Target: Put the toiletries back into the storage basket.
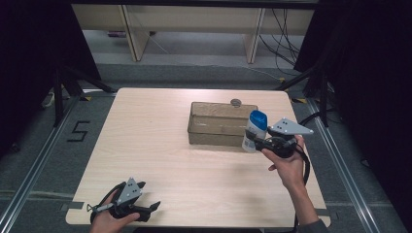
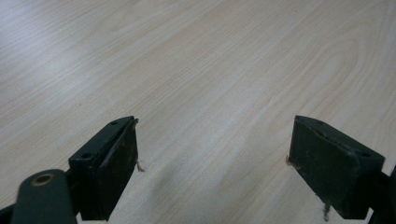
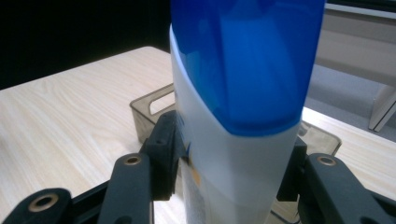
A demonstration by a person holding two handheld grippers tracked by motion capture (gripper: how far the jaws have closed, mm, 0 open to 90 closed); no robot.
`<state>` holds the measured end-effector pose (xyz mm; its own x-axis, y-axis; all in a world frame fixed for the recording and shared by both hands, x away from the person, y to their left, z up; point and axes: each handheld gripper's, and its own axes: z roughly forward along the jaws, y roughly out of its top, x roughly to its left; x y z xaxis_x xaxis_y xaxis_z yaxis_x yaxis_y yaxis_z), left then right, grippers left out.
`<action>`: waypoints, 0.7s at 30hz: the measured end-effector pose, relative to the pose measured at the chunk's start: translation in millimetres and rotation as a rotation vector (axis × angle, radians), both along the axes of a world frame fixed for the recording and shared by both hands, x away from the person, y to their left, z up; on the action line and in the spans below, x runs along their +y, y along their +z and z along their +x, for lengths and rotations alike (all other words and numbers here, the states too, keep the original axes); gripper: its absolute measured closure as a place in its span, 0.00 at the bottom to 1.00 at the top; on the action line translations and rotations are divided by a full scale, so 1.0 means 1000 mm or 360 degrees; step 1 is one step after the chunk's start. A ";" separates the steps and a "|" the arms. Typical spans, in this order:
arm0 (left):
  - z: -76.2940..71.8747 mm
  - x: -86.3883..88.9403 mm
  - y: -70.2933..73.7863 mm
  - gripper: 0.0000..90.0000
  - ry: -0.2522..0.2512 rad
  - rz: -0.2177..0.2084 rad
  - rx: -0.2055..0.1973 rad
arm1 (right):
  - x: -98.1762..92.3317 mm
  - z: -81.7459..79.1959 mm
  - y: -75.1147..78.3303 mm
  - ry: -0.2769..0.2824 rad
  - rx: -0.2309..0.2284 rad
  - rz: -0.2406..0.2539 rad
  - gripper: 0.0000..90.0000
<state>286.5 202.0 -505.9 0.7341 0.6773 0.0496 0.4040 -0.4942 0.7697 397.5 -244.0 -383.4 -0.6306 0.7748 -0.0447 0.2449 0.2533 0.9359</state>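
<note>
Brown bin (image 1: 221,124) blocks table (image 1: 155,145) centre-right; held bottle (image 1: 254,130) just beside its right end; left half open.

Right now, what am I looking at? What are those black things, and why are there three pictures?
A person sits at a wooden table and holds a grabbing tool, a claw, in each hand. The big picture comes from a camera up high, looking down. The other two come from small cameras riding on the claws, so you see each claw's two black jaws from close up.

The right claw is shut on a white bottle with a blue cap, holding it upright beside a see-through brownish bin on the table. In its own picture the bottle looks huge because it is so near.

The left claw waits near the table's front edge with its jaws open and nothing between them.
</note>
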 end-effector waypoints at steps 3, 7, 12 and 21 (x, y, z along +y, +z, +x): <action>0.000 0.000 0.000 0.17 0.0004 -0.0005 -0.0001 | -0.001 0.002 0.003 -0.0019 0.0014 0.0002 0.60; 0.000 0.001 0.000 0.17 0.0001 0.0007 -0.0003 | 0.000 0.007 0.005 -0.0021 0.0008 -0.0022 0.60; 0.000 0.001 0.000 0.17 0.0001 -0.0008 -0.0009 | 0.001 0.013 0.006 -0.0046 0.0022 0.0003 0.60; 0.000 0.000 0.000 0.17 -0.0006 -0.0009 0.0000 | -0.001 0.027 0.011 -0.0109 -0.0036 -0.0007 0.60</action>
<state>286.9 202.2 -505.9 0.7366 0.6748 0.0455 0.4023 -0.4912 0.7726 424.5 -244.7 -372.4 -0.5749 0.8158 -0.0621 0.2404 0.2410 0.9403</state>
